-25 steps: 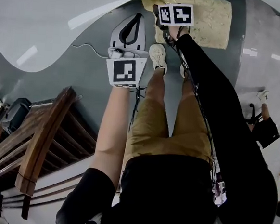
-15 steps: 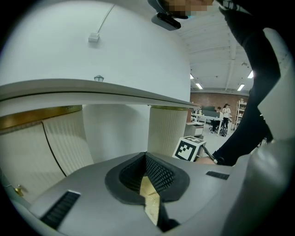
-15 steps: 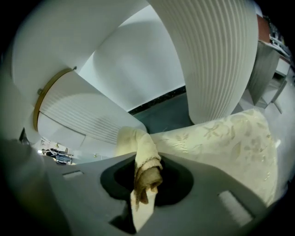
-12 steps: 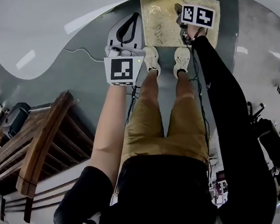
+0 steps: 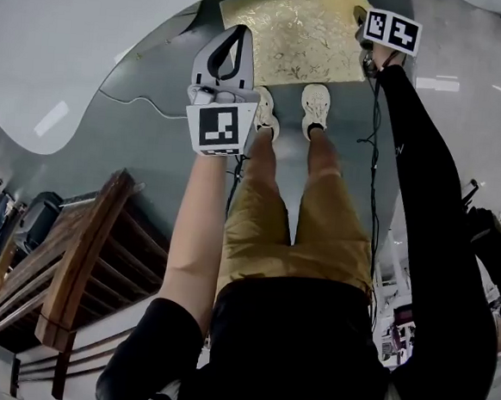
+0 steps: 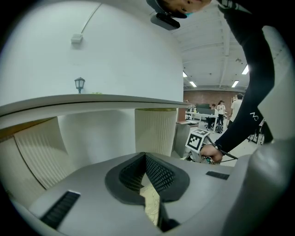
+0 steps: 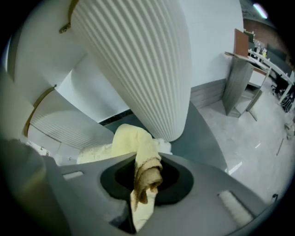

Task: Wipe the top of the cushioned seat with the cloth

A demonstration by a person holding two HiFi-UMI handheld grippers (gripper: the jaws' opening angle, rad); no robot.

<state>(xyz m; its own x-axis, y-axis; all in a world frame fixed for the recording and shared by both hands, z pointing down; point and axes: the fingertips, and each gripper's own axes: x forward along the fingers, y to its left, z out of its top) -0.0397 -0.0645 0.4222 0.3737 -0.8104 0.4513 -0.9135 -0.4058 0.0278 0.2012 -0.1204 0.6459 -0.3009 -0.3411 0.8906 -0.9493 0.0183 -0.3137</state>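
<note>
The cushioned seat (image 5: 289,34), gold with a leaf pattern, lies at the top of the head view, just beyond the person's shoes. My right gripper (image 5: 371,39) is at the seat's right edge under its marker cube (image 5: 391,32). In the right gripper view that gripper (image 7: 145,161) is shut on a pale yellow cloth (image 7: 131,138) that bunches over the jaws. My left gripper (image 5: 243,34) hovers off the seat's left edge, apart from it. Seen in its own view, the left gripper (image 6: 145,159) has its jaws together with nothing held; a sliver of the seat (image 6: 151,203) shows below them.
A white curved tabletop (image 5: 64,42) fills the upper left, standing on a white fluted column (image 7: 147,69). A wooden slatted chair (image 5: 73,258) stands at the lower left. A thin cable (image 5: 145,109) runs over the grey floor. The person's legs (image 5: 306,208) hang below the seat.
My right gripper with the cloth has swept rightward across the seat to its right edge. The left gripper has stayed by the seat's left side.
</note>
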